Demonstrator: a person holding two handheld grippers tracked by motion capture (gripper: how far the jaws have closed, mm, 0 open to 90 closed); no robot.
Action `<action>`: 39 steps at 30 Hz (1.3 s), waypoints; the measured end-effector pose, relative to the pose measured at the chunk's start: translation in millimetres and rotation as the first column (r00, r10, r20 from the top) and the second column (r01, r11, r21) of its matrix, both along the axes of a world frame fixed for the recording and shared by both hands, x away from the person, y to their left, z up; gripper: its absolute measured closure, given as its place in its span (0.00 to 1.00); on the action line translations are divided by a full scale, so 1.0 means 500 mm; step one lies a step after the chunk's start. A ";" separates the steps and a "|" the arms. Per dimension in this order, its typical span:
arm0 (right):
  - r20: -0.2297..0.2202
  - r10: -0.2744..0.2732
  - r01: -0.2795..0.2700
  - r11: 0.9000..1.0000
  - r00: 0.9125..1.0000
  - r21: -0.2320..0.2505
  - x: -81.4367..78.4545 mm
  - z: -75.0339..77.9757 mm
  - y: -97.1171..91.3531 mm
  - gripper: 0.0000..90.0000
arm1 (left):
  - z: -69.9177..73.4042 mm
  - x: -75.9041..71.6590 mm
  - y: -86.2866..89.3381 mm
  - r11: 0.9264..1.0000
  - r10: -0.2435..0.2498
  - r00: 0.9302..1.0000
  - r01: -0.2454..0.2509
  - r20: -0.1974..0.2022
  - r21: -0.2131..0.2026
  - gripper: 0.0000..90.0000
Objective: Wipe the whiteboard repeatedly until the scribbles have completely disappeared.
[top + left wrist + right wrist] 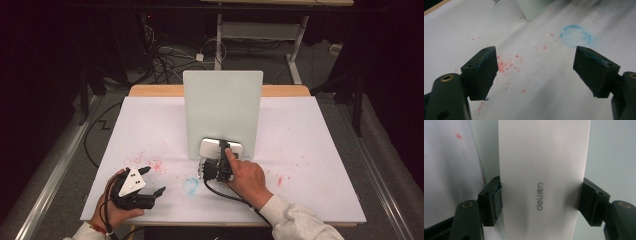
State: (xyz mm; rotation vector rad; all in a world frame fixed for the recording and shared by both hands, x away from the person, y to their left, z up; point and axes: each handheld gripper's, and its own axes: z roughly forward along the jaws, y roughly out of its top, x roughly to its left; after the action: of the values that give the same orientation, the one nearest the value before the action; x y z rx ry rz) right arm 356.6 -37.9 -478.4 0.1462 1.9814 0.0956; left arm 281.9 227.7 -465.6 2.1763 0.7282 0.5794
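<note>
- White paper covers the tabletop [300,190], speckled with red marks and one blue chalk ring [575,36]; dark floor and cables lie beyond.
- Nearest us, our left gripper [142,192] rests low at the front left corner, its fingers [480,72] spread wide apart with nothing between them.
- Our right gripper [220,160] sits at mid-table, and its fingers [490,202] are clamped on the two long edges of a white eraser block [544,170] bearing a "deli" mark.
- That block lies straight ahead of the fingers, its long axis running away from them in the right gripper view, its flat face pressed to or just off the upright board [222,112]; we cannot tell which.
- We judge the right hand alone can work it; the board's foot below limits any downward stroke.
</note>
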 end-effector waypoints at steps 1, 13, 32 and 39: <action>0.004 -0.003 0.003 1.000 1.000 0.003 0.000 0.002 -0.006 0.34 | 0.000 0.001 -0.001 1.000 -0.001 1.000 0.001 0.000 0.002 0.21; 0.002 0.011 -0.011 0.997 1.000 0.081 0.004 0.014 -0.022 0.34 | 0.000 0.001 0.001 1.000 -0.004 1.000 0.004 0.004 0.000 0.21; -0.023 0.072 -0.059 0.937 0.997 0.344 0.006 0.075 -0.071 0.34 | -0.001 0.003 -0.001 1.000 -0.011 1.000 0.010 0.021 0.017 0.21; -0.018 0.077 -0.064 0.913 0.997 0.404 0.010 0.095 -0.090 0.34 | -0.002 0.007 -0.004 1.000 -0.009 1.000 0.009 0.024 0.025 0.21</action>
State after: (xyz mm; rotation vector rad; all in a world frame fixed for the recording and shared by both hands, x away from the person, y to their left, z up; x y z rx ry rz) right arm 361.4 -83.0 -430.8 0.3451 1.9783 0.5553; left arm 285.4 225.7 -466.6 2.1904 0.7017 0.6116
